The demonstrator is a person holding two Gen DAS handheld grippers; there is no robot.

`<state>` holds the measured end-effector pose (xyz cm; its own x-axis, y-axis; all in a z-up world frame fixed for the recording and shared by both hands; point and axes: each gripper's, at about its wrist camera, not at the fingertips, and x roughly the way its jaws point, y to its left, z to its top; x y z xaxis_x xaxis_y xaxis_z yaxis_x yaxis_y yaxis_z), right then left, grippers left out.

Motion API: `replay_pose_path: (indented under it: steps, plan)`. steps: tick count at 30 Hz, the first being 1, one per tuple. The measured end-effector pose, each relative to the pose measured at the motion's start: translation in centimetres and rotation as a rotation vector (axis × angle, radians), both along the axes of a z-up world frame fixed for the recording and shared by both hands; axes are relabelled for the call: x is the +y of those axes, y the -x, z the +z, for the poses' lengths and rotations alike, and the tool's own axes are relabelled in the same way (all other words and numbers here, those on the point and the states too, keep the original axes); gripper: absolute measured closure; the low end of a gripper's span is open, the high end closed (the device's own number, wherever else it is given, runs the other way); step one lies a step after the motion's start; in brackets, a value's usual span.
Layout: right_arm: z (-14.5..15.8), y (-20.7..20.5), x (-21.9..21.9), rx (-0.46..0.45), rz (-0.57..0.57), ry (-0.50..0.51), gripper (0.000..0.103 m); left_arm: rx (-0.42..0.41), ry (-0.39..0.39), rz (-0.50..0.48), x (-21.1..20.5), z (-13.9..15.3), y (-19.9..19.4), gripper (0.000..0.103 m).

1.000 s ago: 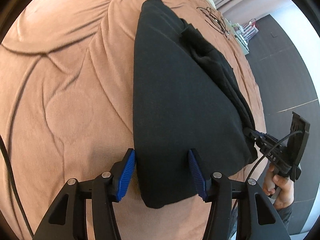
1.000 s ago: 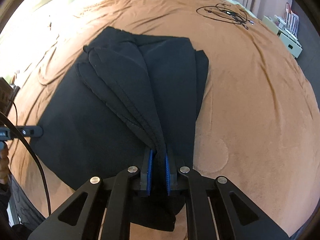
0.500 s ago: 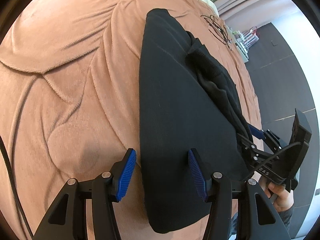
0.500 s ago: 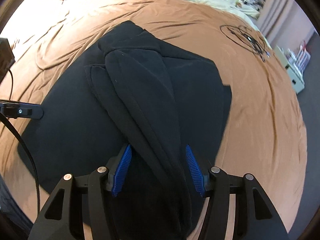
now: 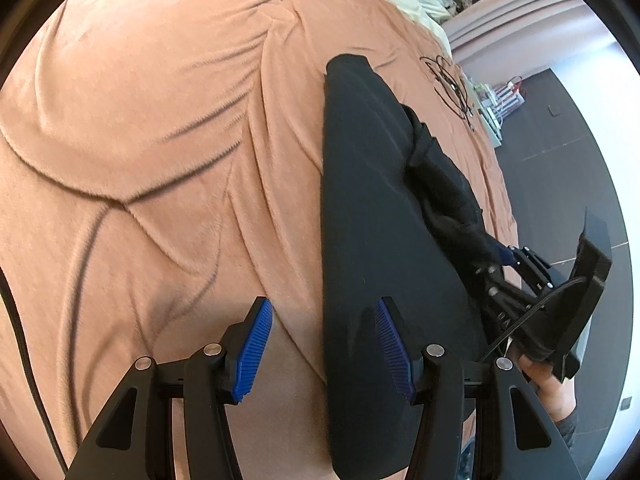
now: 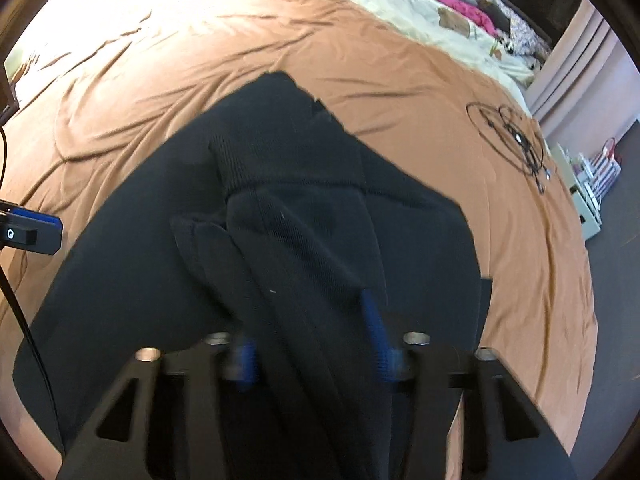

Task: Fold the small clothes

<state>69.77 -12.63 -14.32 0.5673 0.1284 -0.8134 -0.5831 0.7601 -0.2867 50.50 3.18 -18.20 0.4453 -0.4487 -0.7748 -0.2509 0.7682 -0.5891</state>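
Having released, right gripper (image 6: pixel 312 344) straddles black garment (image 6: pixel 160 264).

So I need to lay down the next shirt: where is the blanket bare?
Bare blanket lies left of the black garment, and between it and the cable tangle. It is crowded where the right gripper straddles the bunched fold.

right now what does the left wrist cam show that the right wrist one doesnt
Only the left wrist view shows the person's hand holding the right claw, and the open left claw straddling the black garment's edge. Only the right wrist view shows the ribbed cuff and pink clothes far off. Both show the garment, the brown blanket and the coiled black cable.
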Motion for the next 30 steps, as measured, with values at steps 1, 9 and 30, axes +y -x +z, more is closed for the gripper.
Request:
replay_pose_path:
  steps: [1,9,30]
  plan:
    - [0.2,-0.1,-0.3,-0.007,-0.006,-0.016,0.078,-0.002,-0.003,0.000,0.1,0.1,-0.2,0.047]
    - [1.6,-3.5,-6.6,0.030,-0.111,-0.189,0.093,-0.017,0.000,-0.003,-0.1,0.7,-2.4,0.047]
    - [-1.8,-8.9,-17.2,0.198,-0.364,-0.453,0.093,0.021,-0.017,-0.022,-1.2,-0.5,-4.9,0.047]
